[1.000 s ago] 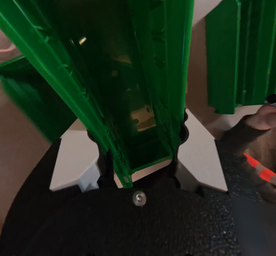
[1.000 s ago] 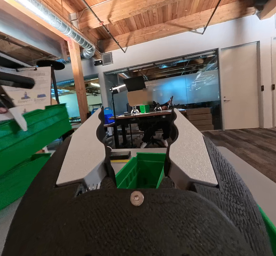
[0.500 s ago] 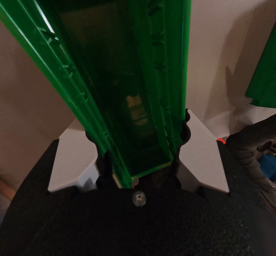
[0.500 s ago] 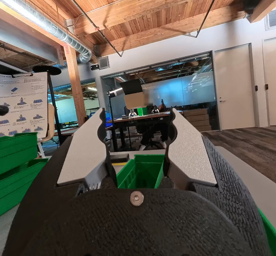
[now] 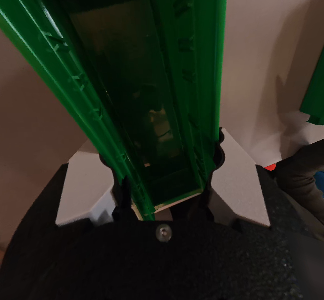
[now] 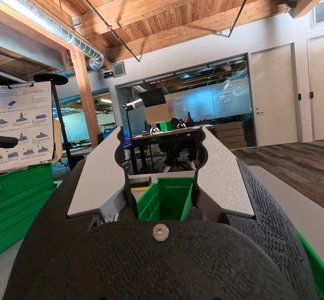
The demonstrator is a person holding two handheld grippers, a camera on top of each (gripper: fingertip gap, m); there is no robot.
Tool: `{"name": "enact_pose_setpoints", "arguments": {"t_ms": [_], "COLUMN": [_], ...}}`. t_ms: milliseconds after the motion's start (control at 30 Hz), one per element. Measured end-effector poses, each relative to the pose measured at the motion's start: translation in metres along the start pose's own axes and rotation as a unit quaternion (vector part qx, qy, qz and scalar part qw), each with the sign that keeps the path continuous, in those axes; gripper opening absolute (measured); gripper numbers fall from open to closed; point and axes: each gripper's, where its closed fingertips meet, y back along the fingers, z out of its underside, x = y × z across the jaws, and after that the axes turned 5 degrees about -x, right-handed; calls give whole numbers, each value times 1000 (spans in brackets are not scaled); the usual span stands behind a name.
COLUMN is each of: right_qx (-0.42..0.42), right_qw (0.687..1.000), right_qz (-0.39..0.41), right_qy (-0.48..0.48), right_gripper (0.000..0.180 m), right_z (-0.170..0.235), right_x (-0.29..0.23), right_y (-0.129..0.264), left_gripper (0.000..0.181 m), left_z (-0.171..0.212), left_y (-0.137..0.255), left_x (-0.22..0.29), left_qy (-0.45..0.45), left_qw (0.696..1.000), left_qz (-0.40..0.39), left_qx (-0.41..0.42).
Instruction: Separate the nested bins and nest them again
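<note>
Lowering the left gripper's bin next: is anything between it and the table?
Nothing visible. The left gripper holds the green bin over the table; another bin and a sleeve lie off to the right. The held bin hides what is directly behind it.

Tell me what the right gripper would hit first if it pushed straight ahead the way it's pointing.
Probably the green bin lying low between the open right gripper fingers. Higher up, the line looks free to the far desk; depth is unclear.

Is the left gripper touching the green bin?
Touching. In the left wrist view, the left gripper has both fingers pressed against the green bin's walls.
</note>
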Motion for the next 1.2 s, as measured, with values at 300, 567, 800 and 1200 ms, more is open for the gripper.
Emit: {"name": "enact_pose_setpoints", "arguments": {"t_ms": [300, 567, 800, 1200], "right_qx": [-9, -10, -13, -20], "right_qw": [1000, 999, 999, 998], "right_qz": [-3, -6, -10, -27], "right_qy": [-21, -29, -41, -49], "right_gripper": [84, 84, 84, 83], "right_z": [4, 5, 6, 7], "right_x": [3, 3, 4, 0], "right_y": [-2, -2, -3, -3], "left_gripper": [126, 117, 117, 140], "left_z": [9, 22, 25, 11], "left_y": [-11, -6, -10, -21], "left_x": [-4, -1, -1, -10], "left_qy": [-6, 9, 2, 30], "left_qw": [999, 997, 992, 993], "left_qz": [-28, -31, -43, -57], "left_qx": [-25, -72, -118, -102]}}
